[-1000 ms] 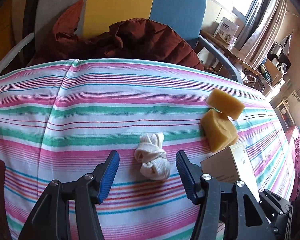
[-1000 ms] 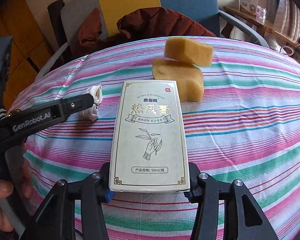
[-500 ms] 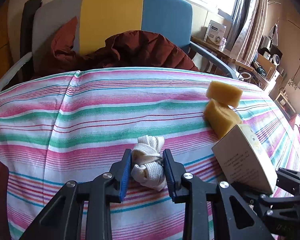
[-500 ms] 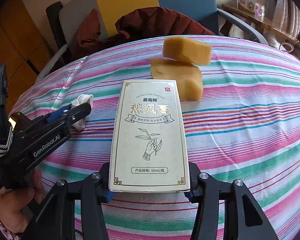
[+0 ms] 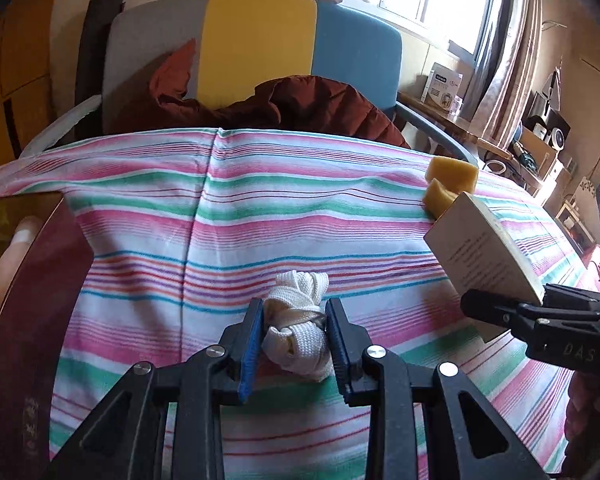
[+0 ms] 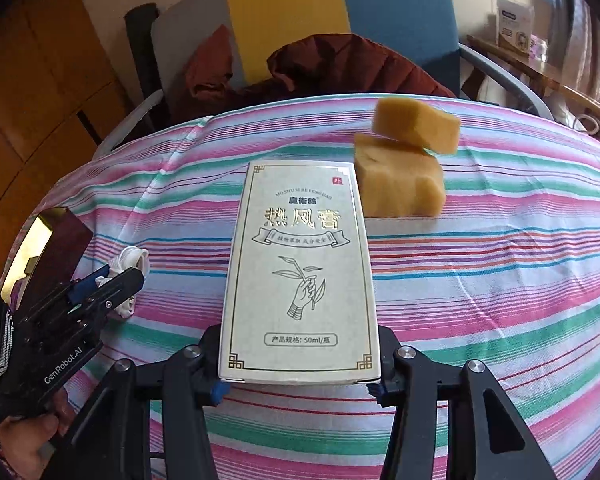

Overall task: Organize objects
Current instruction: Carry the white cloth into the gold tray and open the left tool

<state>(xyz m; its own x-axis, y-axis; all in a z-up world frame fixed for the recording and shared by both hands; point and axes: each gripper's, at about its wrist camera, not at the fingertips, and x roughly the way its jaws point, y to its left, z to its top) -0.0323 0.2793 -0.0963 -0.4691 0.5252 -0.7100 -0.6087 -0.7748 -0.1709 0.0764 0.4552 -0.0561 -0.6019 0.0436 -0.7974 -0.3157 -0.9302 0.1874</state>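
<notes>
Nearest, the left gripper (image 5: 294,340) has its fingers pinching one white knotted cloth (image 5: 298,330) just above the striped bench (image 5: 300,216). Beside it, the right gripper (image 6: 300,390) pinches one pale box (image 6: 300,272) by its bottom end. Farther back sit two yellow sponges (image 6: 404,160), one stacked on the other. Behind them is one chair (image 5: 260,40) with one brown jacket (image 5: 320,104).
</notes>
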